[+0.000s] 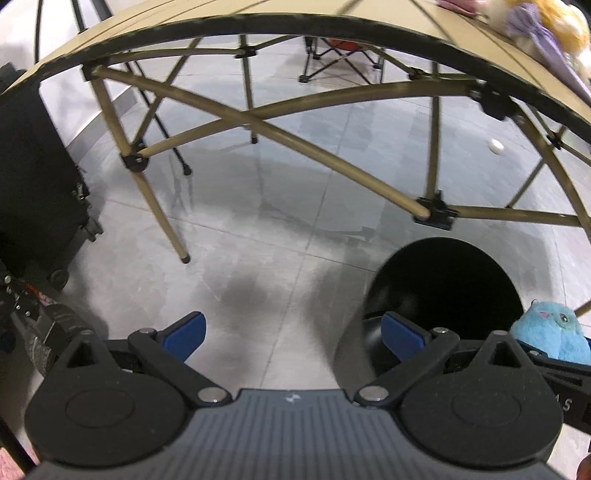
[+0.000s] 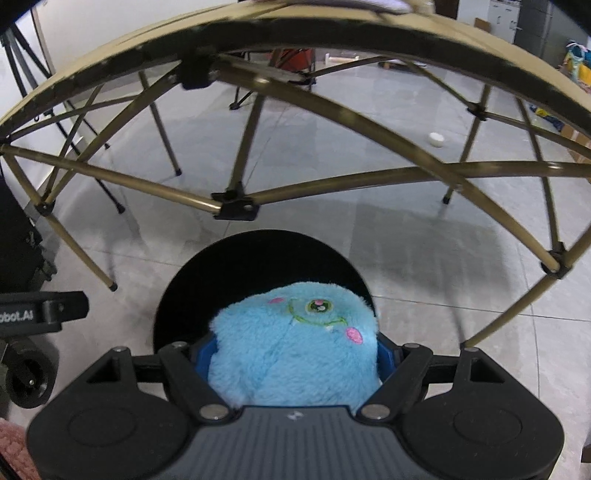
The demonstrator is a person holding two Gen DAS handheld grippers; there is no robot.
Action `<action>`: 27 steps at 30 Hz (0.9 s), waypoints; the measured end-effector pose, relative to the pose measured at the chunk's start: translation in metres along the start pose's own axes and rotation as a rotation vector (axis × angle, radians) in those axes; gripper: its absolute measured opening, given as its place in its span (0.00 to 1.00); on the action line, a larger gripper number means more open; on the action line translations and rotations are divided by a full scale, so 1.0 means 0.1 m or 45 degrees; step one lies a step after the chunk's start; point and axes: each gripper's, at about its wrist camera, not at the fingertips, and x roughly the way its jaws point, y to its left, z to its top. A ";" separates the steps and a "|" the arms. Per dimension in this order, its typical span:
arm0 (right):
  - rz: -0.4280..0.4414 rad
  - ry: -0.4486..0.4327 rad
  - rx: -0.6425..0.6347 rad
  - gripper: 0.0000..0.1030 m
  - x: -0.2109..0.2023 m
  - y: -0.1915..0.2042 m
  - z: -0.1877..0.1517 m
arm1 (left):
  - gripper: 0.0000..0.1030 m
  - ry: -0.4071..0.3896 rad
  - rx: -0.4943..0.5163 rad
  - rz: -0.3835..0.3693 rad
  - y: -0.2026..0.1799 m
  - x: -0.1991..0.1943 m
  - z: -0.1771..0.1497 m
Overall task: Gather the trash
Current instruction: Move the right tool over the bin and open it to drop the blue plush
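Right gripper [image 2: 293, 354]: jaws clamped on a blue plush toy [image 2: 295, 347], held directly above the open mouth of a black round bin [image 2: 184, 295].
Left gripper [image 1: 293, 334]: jaws spread wide, nothing between them; positioned beside the bin [image 1: 443, 280], its right finger overlapping the bin's near rim. The toy [image 1: 552, 332] shows at the right edge of this view.
Surroundings: tan folding table [image 2: 110, 62] overhead, its crossed leg struts [image 2: 147, 184] just behind the bin; small white object [image 2: 436, 140] on the grey tiled floor [image 2: 424, 258] beyond the struts; black wheeled case [image 1: 33, 177] at left; folding chair [image 1: 340, 55] behind; plush doll [image 1: 543, 26] on the tabletop.
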 end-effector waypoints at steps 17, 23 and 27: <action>0.044 0.114 -0.003 0.76 0.42 0.24 0.14 | 1.00 0.019 -0.090 0.057 0.47 0.07 -0.01; 0.039 0.126 -0.025 0.76 0.47 0.29 0.15 | 1.00 0.021 -0.087 0.056 0.48 0.05 -0.03; 0.029 0.120 -0.027 0.92 0.47 0.29 0.15 | 1.00 0.020 -0.079 0.056 0.47 0.05 -0.05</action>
